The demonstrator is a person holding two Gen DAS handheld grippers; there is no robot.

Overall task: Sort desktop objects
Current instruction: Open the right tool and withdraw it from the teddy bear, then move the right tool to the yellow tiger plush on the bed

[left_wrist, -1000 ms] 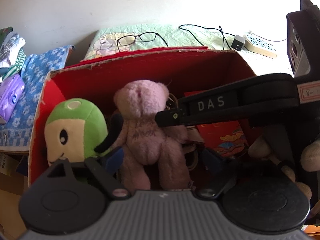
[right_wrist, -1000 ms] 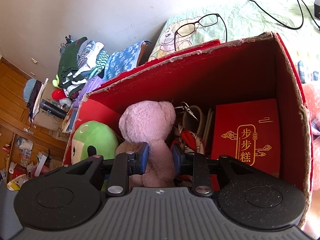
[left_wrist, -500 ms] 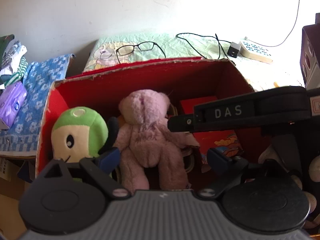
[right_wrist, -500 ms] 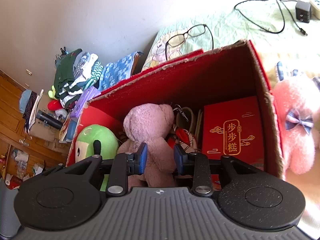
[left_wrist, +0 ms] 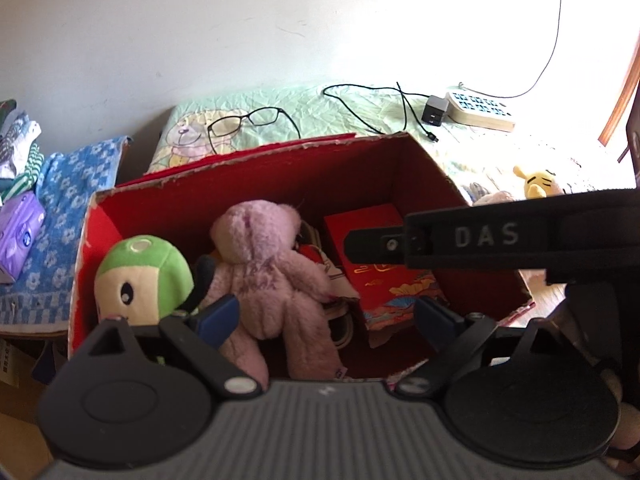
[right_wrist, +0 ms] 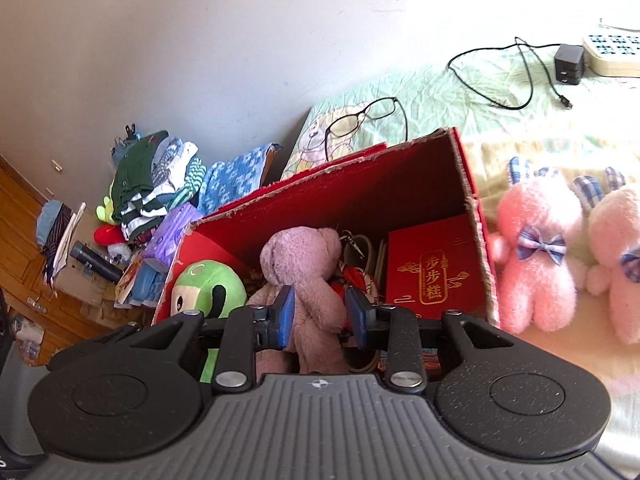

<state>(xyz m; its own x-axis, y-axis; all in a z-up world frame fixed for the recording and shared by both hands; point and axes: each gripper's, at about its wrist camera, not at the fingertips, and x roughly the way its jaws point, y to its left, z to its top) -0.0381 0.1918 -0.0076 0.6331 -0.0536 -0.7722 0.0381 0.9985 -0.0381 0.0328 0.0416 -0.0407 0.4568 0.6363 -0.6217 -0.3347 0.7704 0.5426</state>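
The left tool (left_wrist: 326, 316) stands wide, nothing between its pads; its jaws have just been opening. The bear (left_wrist: 272, 276) lies beyond and below it in the red box (left_wrist: 248, 196), apart from both pads, with the left pad (left_wrist: 218, 318) in front of its side. The right tool (right_wrist: 320, 312) is narrow, having just opened a little; its two blue pads frame the bear's (right_wrist: 310, 276) body in that view, but whether they touch the fur or merely hover above it I cannot tell.

The bear is seen from the back, head toward the far wall of the box, legs toward the near wall, so its long axis runs front to back. It leans upright against the things behind it. Just to its left sits a green plush (left_wrist: 142, 276), touching it or nearly so. To its right a red gift box (right_wrist: 436, 268) stands against the box's right wall, with straps and a small red item between them that are hard to make out.

The bear's feet are cut off by the tool body in both views. In the left view the right tool's dark arm (left_wrist: 500, 236) crosses over the box's right side and hides part of the gift box. Outside the box, two pink rabbits (right_wrist: 536, 256) lie on the bed to the right, the second cut by the frame edge. Glasses (left_wrist: 248, 120) lie behind the box.
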